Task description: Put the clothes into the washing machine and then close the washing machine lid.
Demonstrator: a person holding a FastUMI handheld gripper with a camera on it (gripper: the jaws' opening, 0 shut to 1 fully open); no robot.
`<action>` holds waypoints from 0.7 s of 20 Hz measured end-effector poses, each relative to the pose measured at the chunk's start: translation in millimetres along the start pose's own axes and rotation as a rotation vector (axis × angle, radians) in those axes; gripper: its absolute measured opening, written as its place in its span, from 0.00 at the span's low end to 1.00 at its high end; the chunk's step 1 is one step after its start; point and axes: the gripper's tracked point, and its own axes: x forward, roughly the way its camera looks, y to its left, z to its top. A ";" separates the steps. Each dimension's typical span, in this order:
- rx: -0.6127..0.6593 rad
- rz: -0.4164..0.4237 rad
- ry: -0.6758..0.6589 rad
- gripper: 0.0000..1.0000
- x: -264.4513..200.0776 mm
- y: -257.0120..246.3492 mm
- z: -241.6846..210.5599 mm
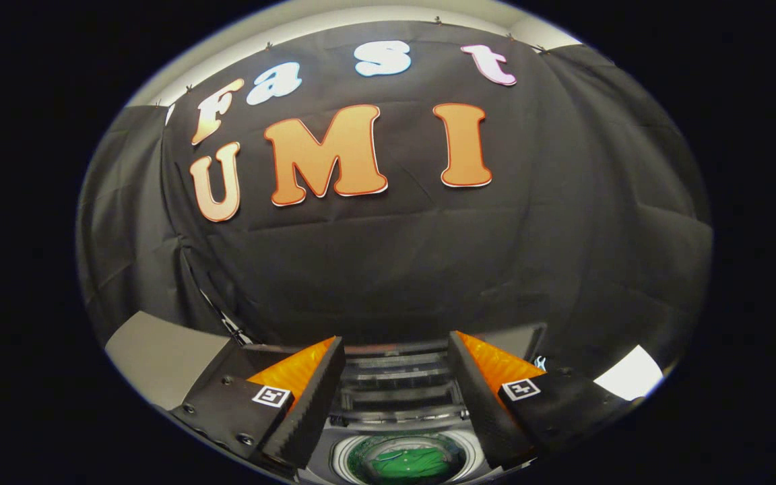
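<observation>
While the gripper (396,350) hangs above the washing machine (401,397), its two fingers (307,397) stand wide apart with nothing between them but open air. Each finger carries a small square marker tag near its base. Between and below the fingers lies the round opening of the machine's drum (405,461), ringed by a pale rim. Inside that drum sits a piece of green clothing (418,463), bunched at the bottom and lying clear of the fingers, which touch neither the cloth nor the rim. Just beyond the drum opening, toward the machine's back edge, the lid (398,377) shows as a stack of dark ribbed bands between the two fingers; it does not cover the opening. Behind the machine's back edge rises the black cloth wall (395,269) of the booth, creased and pinned along its top. A grey panel (159,350) stands at the machine's left side, beside the left finger.
</observation>
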 end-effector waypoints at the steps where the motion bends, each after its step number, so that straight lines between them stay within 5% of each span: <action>1: -0.006 -0.005 0.020 0.98 16.6 0.9 0.6; 7: -0.051 -0.008 0.116 1.00 61.1 2.5 -28.0; 14: -0.057 0.014 0.026 1.00 11.7 1.2 -39.3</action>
